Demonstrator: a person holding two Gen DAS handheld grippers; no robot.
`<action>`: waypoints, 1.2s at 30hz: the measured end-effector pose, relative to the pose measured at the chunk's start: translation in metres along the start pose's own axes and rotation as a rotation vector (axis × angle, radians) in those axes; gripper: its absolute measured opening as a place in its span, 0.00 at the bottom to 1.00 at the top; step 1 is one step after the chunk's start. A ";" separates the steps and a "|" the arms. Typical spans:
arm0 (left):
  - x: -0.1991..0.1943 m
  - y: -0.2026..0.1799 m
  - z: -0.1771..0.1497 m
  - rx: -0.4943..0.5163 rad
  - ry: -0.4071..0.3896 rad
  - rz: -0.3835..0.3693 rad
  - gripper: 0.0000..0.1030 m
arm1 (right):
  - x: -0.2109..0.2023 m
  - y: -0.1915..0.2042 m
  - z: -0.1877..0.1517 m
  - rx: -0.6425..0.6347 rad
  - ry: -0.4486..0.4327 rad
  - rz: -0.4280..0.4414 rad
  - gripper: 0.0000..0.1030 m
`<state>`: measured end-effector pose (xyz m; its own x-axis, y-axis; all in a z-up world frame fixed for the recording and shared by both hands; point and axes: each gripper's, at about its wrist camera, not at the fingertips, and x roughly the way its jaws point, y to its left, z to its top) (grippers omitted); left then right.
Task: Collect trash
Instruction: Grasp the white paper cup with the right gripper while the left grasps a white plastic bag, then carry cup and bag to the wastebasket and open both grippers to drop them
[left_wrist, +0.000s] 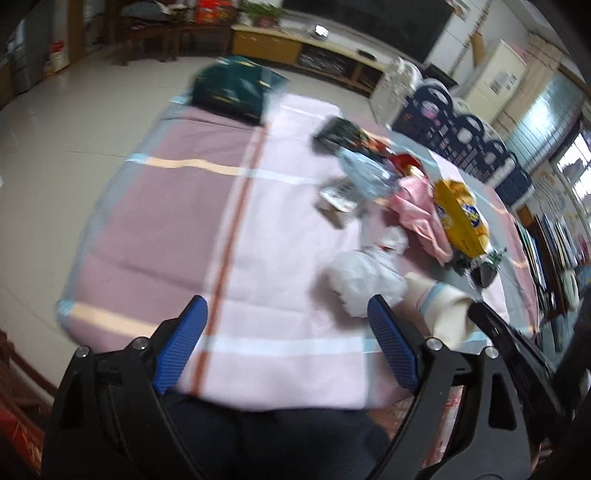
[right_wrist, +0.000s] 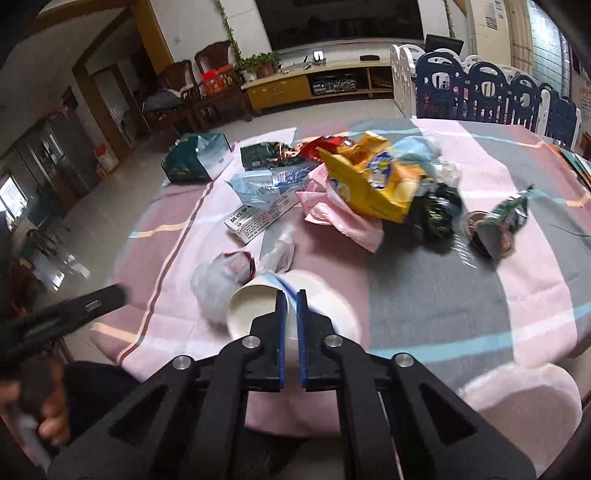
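Now my right tongs (right_wrist: 291, 295) pinched on the white paper cup's (right_wrist: 255, 306) rim, cup tipped over, inside empty, my left tongs (left_wrist: 288, 332) wide, holding nothing.

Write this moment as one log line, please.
right claw: shut on paper cup rim | left claw: open, empty, over tablecloth | trash pile: uncollected
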<state>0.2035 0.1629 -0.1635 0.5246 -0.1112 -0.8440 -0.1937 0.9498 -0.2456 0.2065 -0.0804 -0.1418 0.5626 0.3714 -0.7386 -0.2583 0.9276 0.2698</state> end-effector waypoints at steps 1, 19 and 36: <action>0.013 -0.014 0.006 0.025 0.035 -0.018 0.86 | -0.013 -0.005 -0.003 0.006 -0.014 0.002 0.01; 0.093 -0.067 0.002 0.117 0.206 0.025 0.21 | 0.029 0.014 -0.061 -0.001 0.240 0.033 0.94; 0.027 -0.024 -0.020 0.017 0.043 -0.033 0.15 | -0.017 -0.017 -0.043 0.094 0.097 0.047 0.70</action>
<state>0.2056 0.1318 -0.1899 0.4944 -0.1545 -0.8554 -0.1623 0.9504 -0.2655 0.1679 -0.1042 -0.1608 0.4720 0.4137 -0.7785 -0.2053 0.9103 0.3593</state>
